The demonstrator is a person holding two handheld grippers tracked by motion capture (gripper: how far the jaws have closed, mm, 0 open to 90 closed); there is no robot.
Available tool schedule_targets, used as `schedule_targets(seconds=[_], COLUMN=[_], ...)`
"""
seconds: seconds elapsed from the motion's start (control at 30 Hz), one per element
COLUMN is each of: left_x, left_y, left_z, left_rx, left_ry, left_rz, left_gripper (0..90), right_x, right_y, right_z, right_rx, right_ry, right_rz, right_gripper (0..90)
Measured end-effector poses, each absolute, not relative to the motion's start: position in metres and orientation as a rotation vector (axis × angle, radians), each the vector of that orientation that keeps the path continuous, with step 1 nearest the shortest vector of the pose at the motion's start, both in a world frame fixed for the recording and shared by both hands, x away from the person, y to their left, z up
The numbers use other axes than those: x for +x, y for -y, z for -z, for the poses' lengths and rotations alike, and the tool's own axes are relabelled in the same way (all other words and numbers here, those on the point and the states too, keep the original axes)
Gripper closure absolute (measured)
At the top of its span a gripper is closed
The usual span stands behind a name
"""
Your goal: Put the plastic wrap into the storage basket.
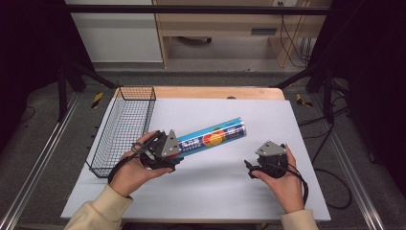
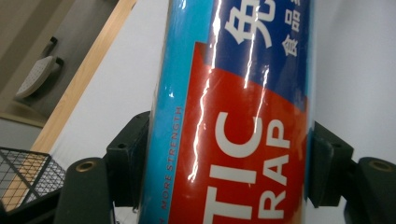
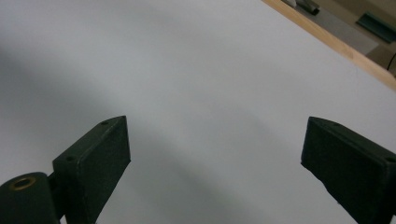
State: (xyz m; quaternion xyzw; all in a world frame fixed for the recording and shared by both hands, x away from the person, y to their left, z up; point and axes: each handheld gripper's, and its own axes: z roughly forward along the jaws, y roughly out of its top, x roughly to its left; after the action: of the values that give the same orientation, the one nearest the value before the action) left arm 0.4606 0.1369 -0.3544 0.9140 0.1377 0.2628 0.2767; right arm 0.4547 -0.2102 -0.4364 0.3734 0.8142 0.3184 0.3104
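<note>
A long blue, red and orange tube [image 1: 213,137] with white lettering is held above the white mat, slanting up to the right. My left gripper [image 1: 173,149] is shut on its near end; in the left gripper view the tube [image 2: 233,121] fills the space between the pads [image 2: 130,154], which press on both sides. My right gripper [image 1: 250,168] is low over the mat at the right, apart from the tube. In the right gripper view its jaws stand wide apart with only bare mat between the right gripper [image 3: 215,154] fingertips.
A black wire basket [image 1: 125,127] stands along the left edge of the white mat [image 1: 268,120]. The wooden table edge [image 1: 220,93] runs behind the mat. Metal rails and cables lie on the floor at both sides.
</note>
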Motion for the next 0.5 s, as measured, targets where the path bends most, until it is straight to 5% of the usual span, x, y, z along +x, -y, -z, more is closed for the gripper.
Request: schedule_targets(seconds=[0.5], left_x=[0.494], left_y=[-0.128], left_z=[0.327], left_rx=[2.387], left_ry=[-0.608], left_rz=[-0.783], left_gripper=[29.8], right_x=[0.449], right_y=[0.225], right_z=[0.453], right_rx=[1.237], right_ry=[-1.935], right_rz=[-0.818], right_gripper=[6.5])
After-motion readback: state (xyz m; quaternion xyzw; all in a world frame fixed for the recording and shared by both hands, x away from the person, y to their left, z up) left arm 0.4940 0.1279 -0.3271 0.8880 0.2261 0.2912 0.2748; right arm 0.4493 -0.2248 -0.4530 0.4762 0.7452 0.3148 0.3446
